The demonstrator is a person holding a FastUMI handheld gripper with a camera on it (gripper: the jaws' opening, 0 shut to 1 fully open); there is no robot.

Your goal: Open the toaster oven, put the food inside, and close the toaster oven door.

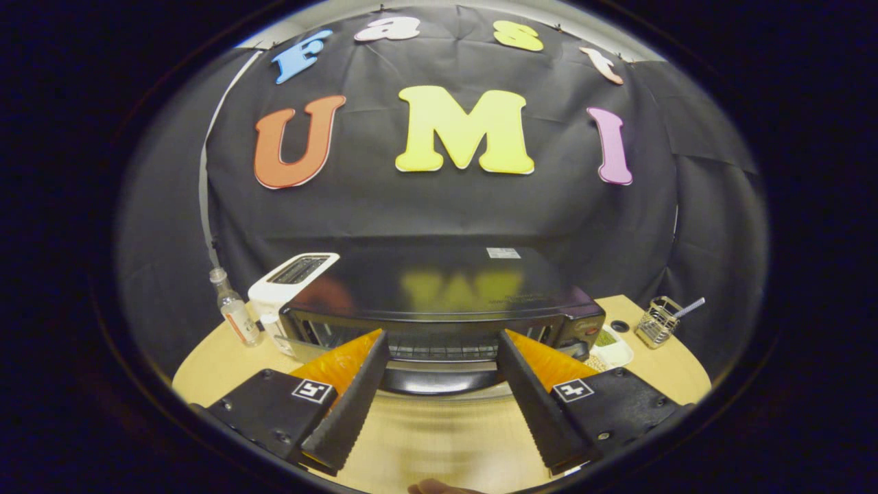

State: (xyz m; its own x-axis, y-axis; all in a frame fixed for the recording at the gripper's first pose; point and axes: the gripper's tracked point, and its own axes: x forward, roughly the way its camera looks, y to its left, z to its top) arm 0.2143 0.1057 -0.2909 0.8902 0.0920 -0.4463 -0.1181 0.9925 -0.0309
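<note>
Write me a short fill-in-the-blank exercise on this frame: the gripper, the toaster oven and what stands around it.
1. The gripper has its fingers ____, with nothing between them.
2. The toaster oven lies just ____ of the fingertips.
3. The white pop-up toaster stands between the oven and a small clear ____.
4. On the oven's other side, a wire holder stands on the ____ table.

Missing words: open; ahead; bottle; wooden

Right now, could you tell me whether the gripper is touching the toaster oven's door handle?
Cannot tell. In the gripper view the open gripper has its fingertips level with the toaster oven door handle, one at each side, but no contact or gap shows plainly.
</note>
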